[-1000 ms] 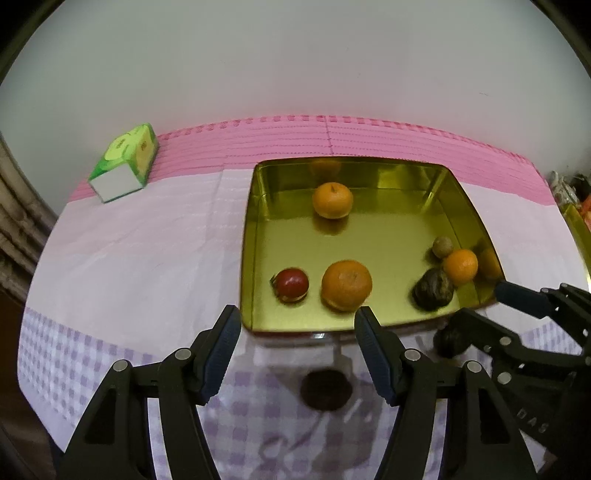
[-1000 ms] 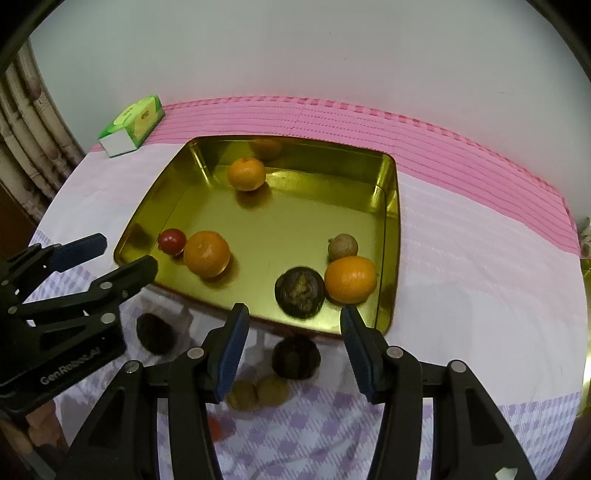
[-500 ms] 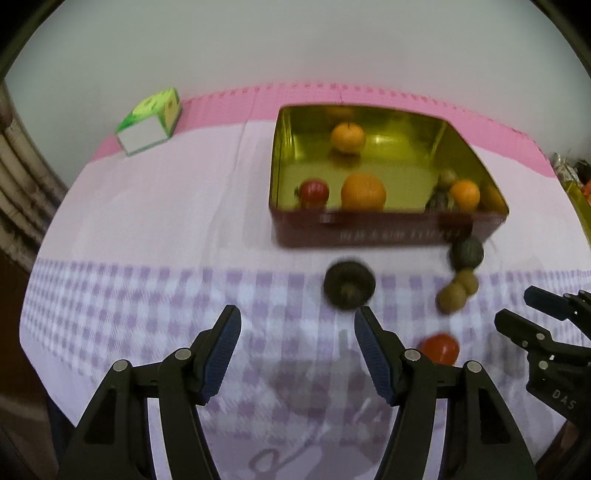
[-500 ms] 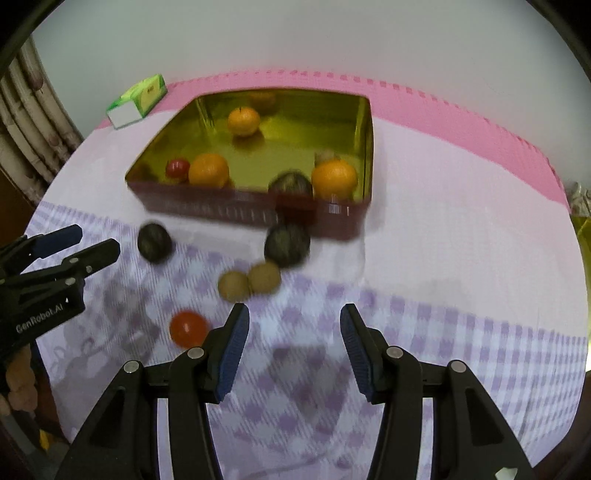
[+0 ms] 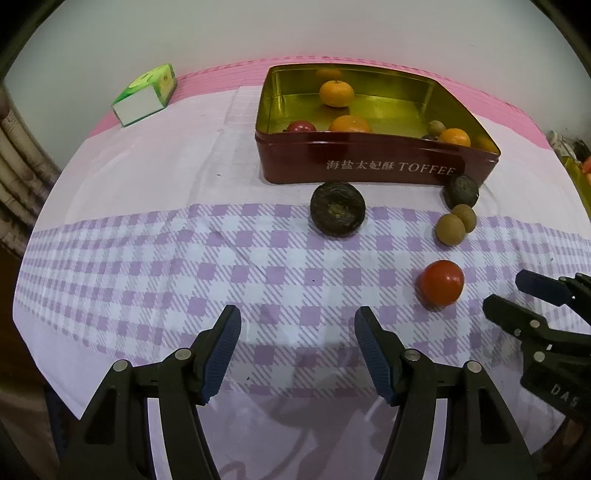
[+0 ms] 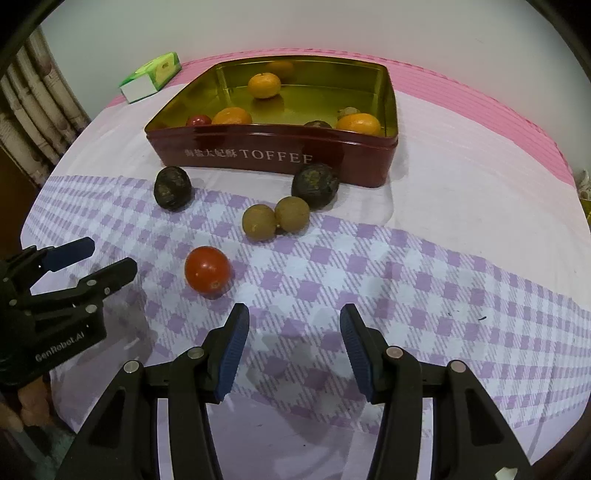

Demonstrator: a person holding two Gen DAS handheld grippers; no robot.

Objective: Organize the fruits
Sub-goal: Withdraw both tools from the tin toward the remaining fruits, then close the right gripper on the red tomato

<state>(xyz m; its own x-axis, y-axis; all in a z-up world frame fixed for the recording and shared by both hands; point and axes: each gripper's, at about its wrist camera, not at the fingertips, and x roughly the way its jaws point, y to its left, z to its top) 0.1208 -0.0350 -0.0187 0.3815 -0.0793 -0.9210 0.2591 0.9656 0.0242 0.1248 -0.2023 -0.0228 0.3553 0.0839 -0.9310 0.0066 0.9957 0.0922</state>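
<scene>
Oranges [image 6: 263, 85] sit inside toffee tin [image 6: 280, 157]; left hand-held gripper [image 5: 297, 350] and right hand-held gripper [image 6: 294, 345] gape, empty.

left hand-held gripper [image 5: 297, 354]: drawn back from the tin [image 5: 369, 162]
right hand-held gripper [image 6: 293, 349]: drawn back, loose fruits now ahead

A plain, pale grey-white wall [image 5: 295, 29] rises behind the table. The table wears a cloth [image 6: 461, 177] in 3 bands: pink stripes along the far edge, plain pale pink across the middle, purple-and-white check toward the near edge. A pleated beige curtain [image 6: 33, 122] hangs beyond the table's left edge. The light is even and soft, casting faint shadows on the cloth.
</scene>
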